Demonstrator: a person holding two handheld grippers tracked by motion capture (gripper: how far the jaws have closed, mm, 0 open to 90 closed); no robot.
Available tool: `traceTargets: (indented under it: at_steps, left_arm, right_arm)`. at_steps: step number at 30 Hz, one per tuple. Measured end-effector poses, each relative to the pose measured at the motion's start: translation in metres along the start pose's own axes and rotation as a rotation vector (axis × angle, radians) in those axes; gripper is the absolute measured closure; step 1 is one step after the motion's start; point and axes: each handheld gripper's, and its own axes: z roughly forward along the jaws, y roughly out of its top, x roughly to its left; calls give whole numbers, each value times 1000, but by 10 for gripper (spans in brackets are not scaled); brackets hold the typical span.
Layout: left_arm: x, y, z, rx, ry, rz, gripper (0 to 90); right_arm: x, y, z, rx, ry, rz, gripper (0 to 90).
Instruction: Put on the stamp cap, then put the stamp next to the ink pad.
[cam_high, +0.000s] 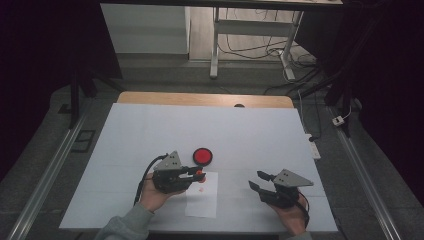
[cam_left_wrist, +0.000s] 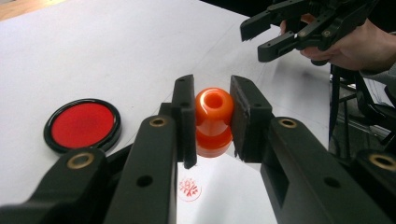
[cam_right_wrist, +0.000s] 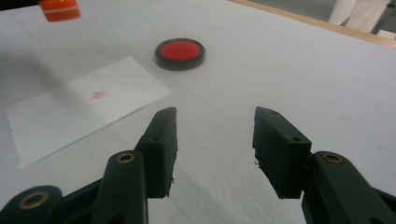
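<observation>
Stamp (cam_left_wrist: 214, 122) — glossy orange, knobbed.

dim room, grey floor (cam_high: 250, 80), white desk legs (cam_high: 215, 45) and tangled cables (cam_high: 260, 50) behind the white tabletop (cam_high: 150, 130)

A white-covered table (cam_high: 150, 130) carries a red ink pad (cam_high: 202, 156) and stamped paper (cam_high: 202, 202).

Left gripper (cam_high: 199, 173) sits clamped tight at near centre, pointing right; right gripper (cam_high: 256, 181) hangs near right, jaws apart, nothing between.
</observation>
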Motion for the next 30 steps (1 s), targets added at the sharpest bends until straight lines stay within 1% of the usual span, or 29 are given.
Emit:
traceTargets:
  at_steps: [4, 8, 14, 17, 20, 24, 30]
  left_arm:
    - [2, -1, -2, 3, 7, -10, 724]
    - [5, -1, -5, 7, 17, -12, 723]
    - [13, -1, -14, 2, 36, -31, 723]
    - [17, -1, -16, 6, 50, -31, 723]
    - [22, -3, -16, 13, 60, -41, 723]
    - [29, -4, -17, 20, 71, -57, 723]
    - [32, -5, -19, 21, 92, -57, 723]
  right_arm:
    - [-6, -4, -7, 6, -19, 1, 481]
    - [-10, -8, -11, 15, -31, 5, 474]
    - [-16, -14, -18, 23, -59, 19, 470]
    - [-17, -15, -19, 22, -65, 22, 469]
    - [-18, -15, -18, 25, -64, 22, 468]
    - [-19, -16, -19, 19, -60, 33, 468]
    - [-19, -16, -19, 19, -62, 32, 468]
